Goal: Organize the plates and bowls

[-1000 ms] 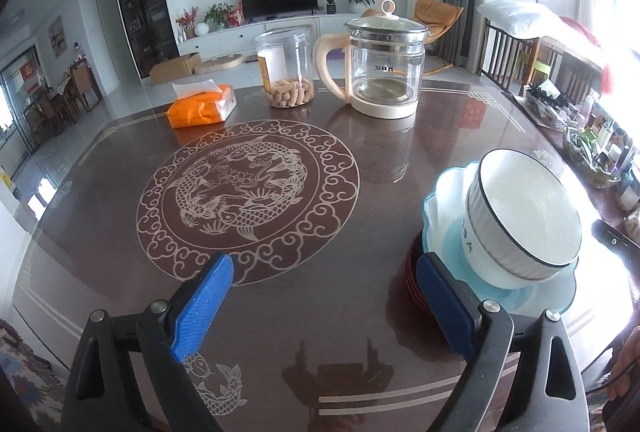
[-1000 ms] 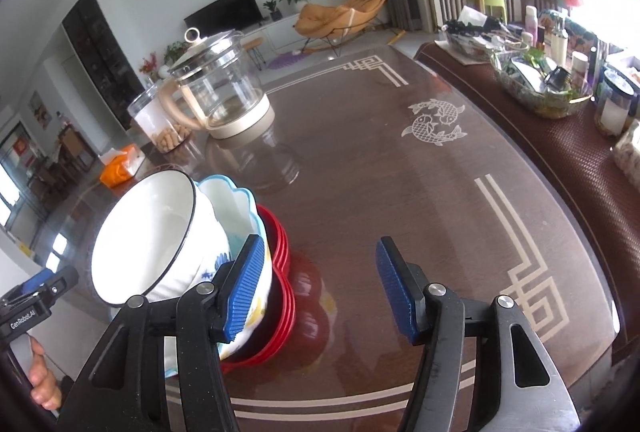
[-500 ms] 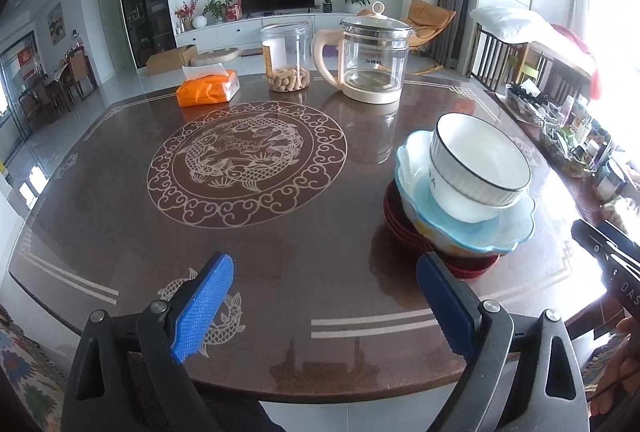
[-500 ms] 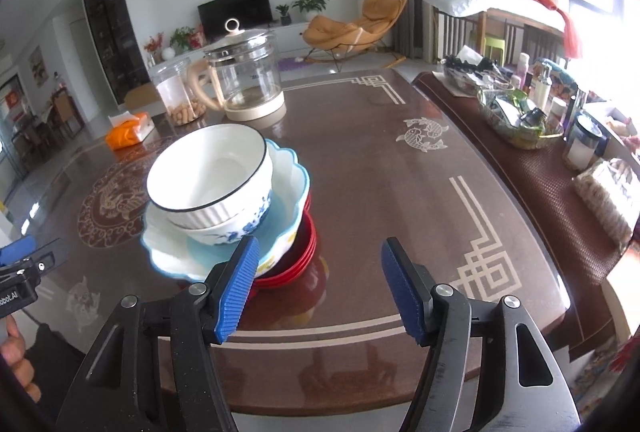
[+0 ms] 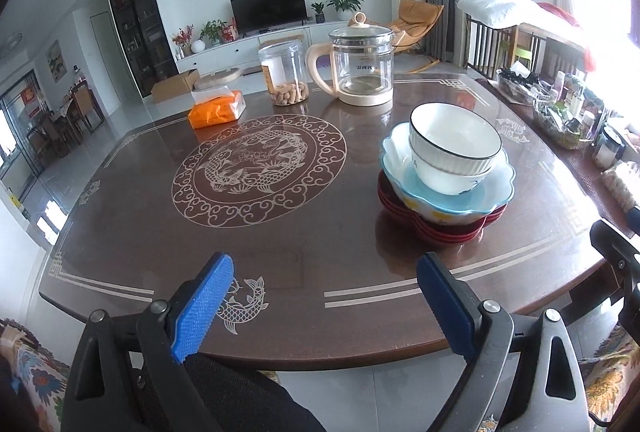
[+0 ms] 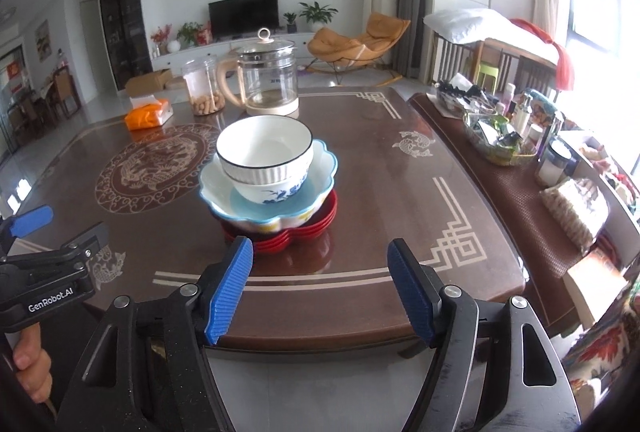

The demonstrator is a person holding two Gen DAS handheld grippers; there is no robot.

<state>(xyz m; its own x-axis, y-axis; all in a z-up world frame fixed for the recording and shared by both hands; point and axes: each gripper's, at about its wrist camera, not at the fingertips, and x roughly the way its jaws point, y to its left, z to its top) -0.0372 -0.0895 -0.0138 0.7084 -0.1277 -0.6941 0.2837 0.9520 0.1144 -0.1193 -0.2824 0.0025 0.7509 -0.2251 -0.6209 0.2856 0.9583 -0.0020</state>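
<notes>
Nearest to the right wrist camera, the right gripper (image 6: 320, 288) hangs over the near edge of the desk (image 6: 400, 191); its blue-padded fingers (image 6: 230, 288) stand well apart and are opening further, with nothing between them. In the left wrist view the left gripper (image 5: 324, 308) sits likewise at the desk's near edge, its fingers (image 5: 204, 306) spread wide and empty, a fish motif of the desk top showing between them. From the right wrist camera the left gripper's black body shows at the lower left, with part of the hand (image 6: 30, 364) that holds it.

Just beyond both grippers, clear of the fingers, stands the stack of dishes. At the bottom are the red plates (image 6: 296, 232), lobed at the rim and nested on each other, resting on the desk. On them sits the scalloped blue bowl (image 6: 320, 167), pale blue inside. In that bowl sits a white bowl with blue painting (image 6: 272, 191), and in it, topmost, the ribbed white bowl (image 6: 264, 151) with a dark rim, upright and empty.

To the left of the stack, the desk carries a round ornamental inlay (image 5: 260, 167). Farther back stand a glass kettle (image 5: 360, 67) with a cream handle and lid knob, a clear jar (image 5: 284, 75) beside it with peanuts in its bottom, and an orange tissue pack (image 5: 218, 109) further left. Along the desk's right side lies a basket of bottles (image 6: 500, 139).
</notes>
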